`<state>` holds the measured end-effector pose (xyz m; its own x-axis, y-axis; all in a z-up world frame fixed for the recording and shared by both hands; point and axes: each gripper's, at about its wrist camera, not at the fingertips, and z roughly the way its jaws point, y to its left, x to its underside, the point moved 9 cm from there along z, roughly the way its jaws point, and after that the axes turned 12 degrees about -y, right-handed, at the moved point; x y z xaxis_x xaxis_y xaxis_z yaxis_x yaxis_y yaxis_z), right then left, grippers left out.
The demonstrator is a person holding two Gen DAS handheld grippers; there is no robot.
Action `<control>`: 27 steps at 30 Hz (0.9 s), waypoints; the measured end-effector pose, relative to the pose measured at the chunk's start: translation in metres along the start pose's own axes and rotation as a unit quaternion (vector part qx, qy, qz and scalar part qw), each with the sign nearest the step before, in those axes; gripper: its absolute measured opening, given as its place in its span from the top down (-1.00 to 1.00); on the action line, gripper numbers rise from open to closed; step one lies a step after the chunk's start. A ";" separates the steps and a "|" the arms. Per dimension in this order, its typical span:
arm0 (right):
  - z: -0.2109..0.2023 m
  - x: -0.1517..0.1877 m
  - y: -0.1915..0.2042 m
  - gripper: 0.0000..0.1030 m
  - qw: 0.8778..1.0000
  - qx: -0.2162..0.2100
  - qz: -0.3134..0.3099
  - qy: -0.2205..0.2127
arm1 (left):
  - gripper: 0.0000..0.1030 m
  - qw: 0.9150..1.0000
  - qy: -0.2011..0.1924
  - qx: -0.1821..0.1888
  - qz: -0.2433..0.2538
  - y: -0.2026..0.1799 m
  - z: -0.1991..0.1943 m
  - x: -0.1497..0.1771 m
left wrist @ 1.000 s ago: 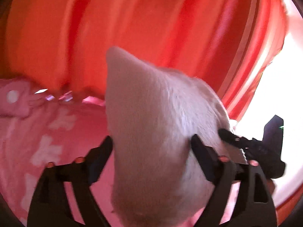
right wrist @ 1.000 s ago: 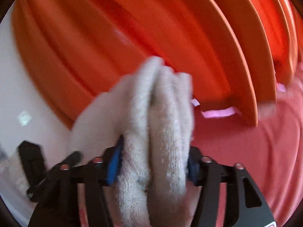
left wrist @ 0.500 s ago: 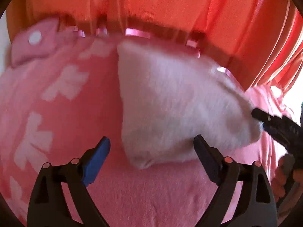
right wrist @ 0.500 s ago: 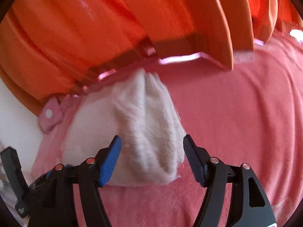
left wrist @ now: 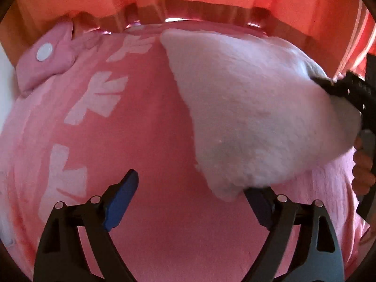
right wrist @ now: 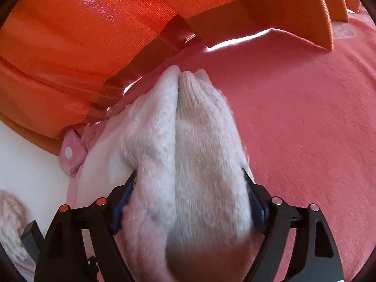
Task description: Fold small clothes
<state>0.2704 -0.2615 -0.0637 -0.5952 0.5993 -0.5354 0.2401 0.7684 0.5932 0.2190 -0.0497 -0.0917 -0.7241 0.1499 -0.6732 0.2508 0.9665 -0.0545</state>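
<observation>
Our right tongs point(right wrist: 188, 199) are closing and squeeze the bunched end of the fluffy white cloth point(left wrist: 253, 108). Our left tongs point(left wrist: 195, 199) stand wide apart and hold nothing. We see the cloth lying on the pink blanket point(left wrist: 145, 122), near its far edge by the orange curtain point(right wrist: 94, 35).

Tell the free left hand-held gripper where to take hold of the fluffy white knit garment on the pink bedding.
Grip the fluffy white knit garment at its near loose corner, coming in low from the camera's side. That corner hangs in a point just above the left hand-held gripper, whose open jaws hold nothing; the right hand-held gripper, closing, already bunches the far end.
</observation>
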 end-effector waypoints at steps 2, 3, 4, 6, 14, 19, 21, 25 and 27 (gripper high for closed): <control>-0.010 -0.007 0.010 0.37 1.000 -0.011 -0.008 -0.016 | -0.30 0.999 -0.003 0.024 -0.033 0.000 0.002 -0.005; -0.020 -0.015 0.020 0.49 0.999 -0.023 -0.011 -0.031 | -0.10 0.999 -0.013 0.032 -0.041 -0.002 -0.001 -0.012; -0.039 -0.025 0.037 0.55 0.997 -0.050 -0.018 -0.057 | 0.01 0.998 -0.030 0.034 -0.044 -0.002 -0.007 -0.019; -0.069 -0.036 0.063 0.60 0.992 -0.075 -0.046 -0.095 | 0.04 0.995 -0.087 0.017 -0.040 0.003 -0.025 -0.037; -0.023 0.006 0.009 0.54 0.999 -0.001 -0.043 -0.014 | -0.04 0.999 -0.021 -0.026 -0.036 0.023 0.006 -0.004; -0.093 -0.011 0.023 0.39 0.994 0.044 -0.064 -0.074 | -0.03 0.997 -0.069 -0.023 -0.039 0.018 -0.038 -0.013; -0.116 -0.006 0.023 0.37 0.990 0.066 -0.088 -0.087 | -0.05 0.994 -0.102 -0.018 -0.042 0.016 -0.054 -0.023; -0.121 0.021 0.032 -0.15 0.994 0.031 -0.087 -0.054 | -0.30 0.987 -0.146 -0.005 -0.068 0.010 -0.078 -0.036; -0.103 0.040 0.030 -0.15 0.997 0.021 -0.072 -0.006 | -0.38 0.986 -0.142 0.006 -0.084 0.010 -0.073 -0.036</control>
<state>0.1746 -0.2379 -0.0051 -0.6174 0.4840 -0.6201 0.1849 0.8555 0.4836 0.2005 -0.0303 -0.0144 -0.5476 -0.0781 -0.8331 0.1516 0.9699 -0.1906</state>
